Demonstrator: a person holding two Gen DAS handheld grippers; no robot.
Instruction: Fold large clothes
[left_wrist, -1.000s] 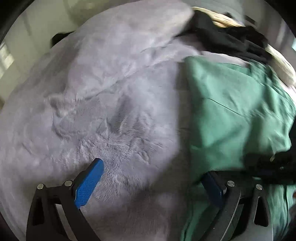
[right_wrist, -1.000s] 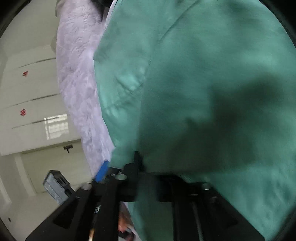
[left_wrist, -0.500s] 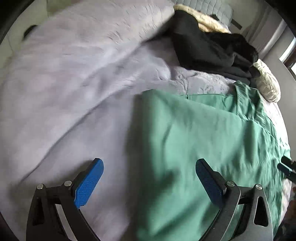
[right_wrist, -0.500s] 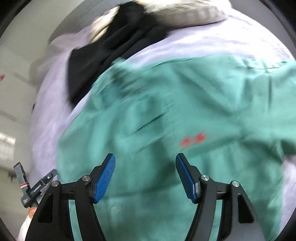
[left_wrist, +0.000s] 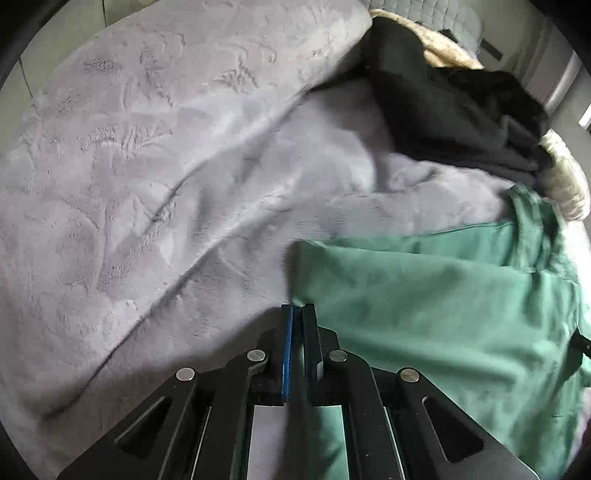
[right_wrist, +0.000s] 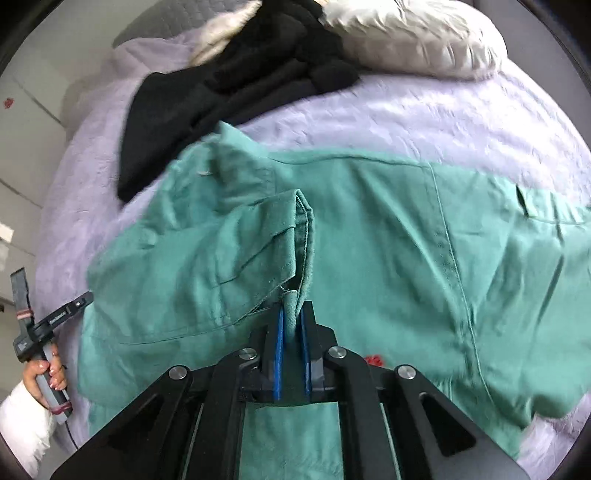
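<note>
Right wrist view: my right tongs (right_wrist: 291, 321) are closing on the green garment (right_wrist: 369, 240)'s cuff; its length runs rightward. My left tongs (left_wrist: 297, 314) seemingly pinch its edge.

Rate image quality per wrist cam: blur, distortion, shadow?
Left wrist: heavy fisheye bend, black vignette corners, shirt softly smeared, gripper sharp, shadow beneath it. Right wrist: same warp, dark clothes and pillow motion-blurred, gripper crisp.
</note>
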